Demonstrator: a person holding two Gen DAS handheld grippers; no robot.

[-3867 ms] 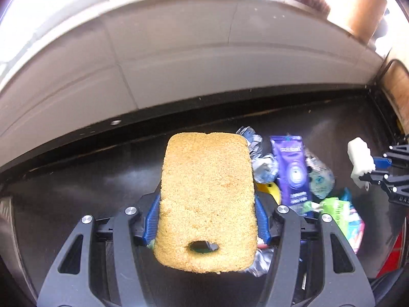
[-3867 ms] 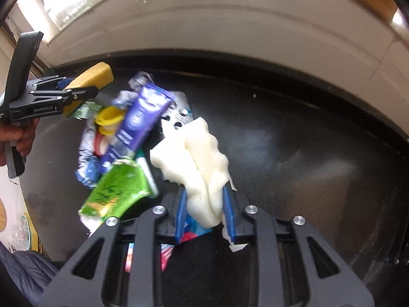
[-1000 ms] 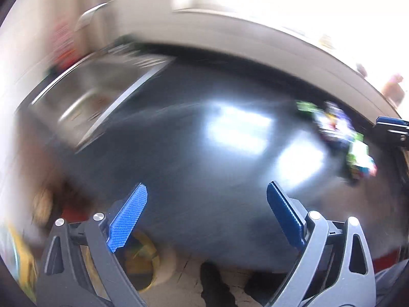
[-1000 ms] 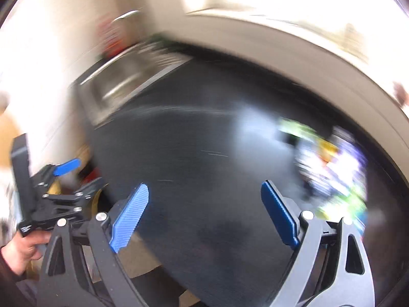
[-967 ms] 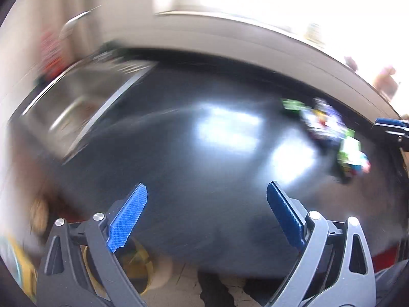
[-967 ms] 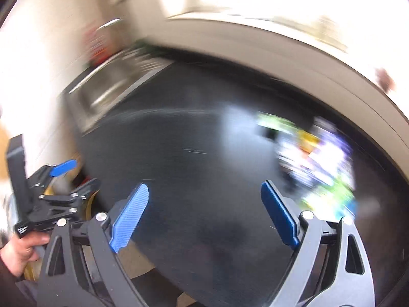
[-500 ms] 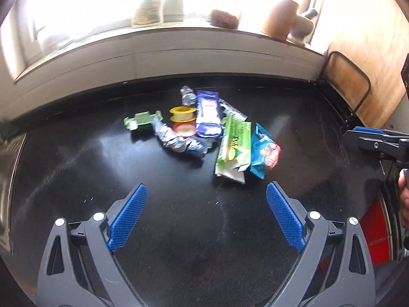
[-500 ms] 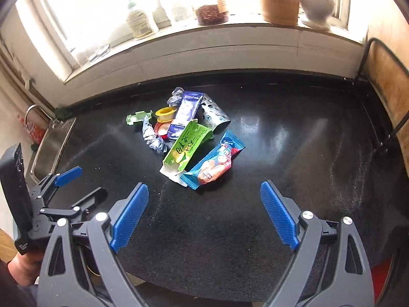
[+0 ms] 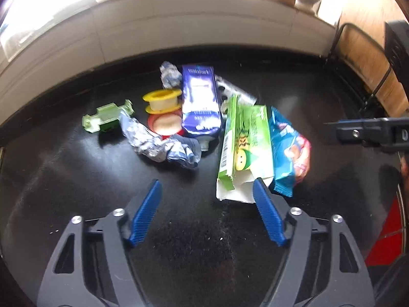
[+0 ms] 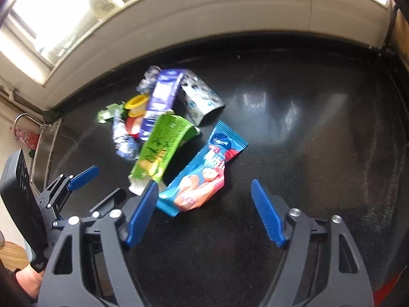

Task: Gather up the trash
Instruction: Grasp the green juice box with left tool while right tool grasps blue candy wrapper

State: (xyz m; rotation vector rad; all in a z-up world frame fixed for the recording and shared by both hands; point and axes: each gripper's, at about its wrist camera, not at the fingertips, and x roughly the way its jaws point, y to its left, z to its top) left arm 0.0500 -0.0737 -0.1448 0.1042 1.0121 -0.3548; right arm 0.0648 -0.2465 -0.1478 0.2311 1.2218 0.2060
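A pile of trash lies on the black counter (image 9: 76, 179): a green carton (image 9: 242, 148), a blue snack wrapper (image 9: 286, 151), a purple carton (image 9: 200, 102), crumpled foil (image 9: 158, 140), a yellow spool (image 9: 162, 99) and a green plastic piece (image 9: 107, 117). My left gripper (image 9: 207, 192) is open and empty just short of the pile, its right finger by the green carton's white end. My right gripper (image 10: 202, 189) is open and empty over the near end of the blue snack wrapper (image 10: 202, 176), beside the green carton (image 10: 161, 148). The left gripper also shows in the right wrist view (image 10: 99, 181).
A white tiled ledge (image 9: 179, 25) under a window runs behind the counter. A steel sink (image 10: 43, 148) lies at the left. A wooden board and black wire rack (image 9: 358, 58) stand at the right. Something red (image 9: 388, 240) sits below the counter's right edge.
Both grippers, earlier shut on sponges, are open and empty. After a fast swing past the sink they faced the pile, and in the last half second both moved in close to it.
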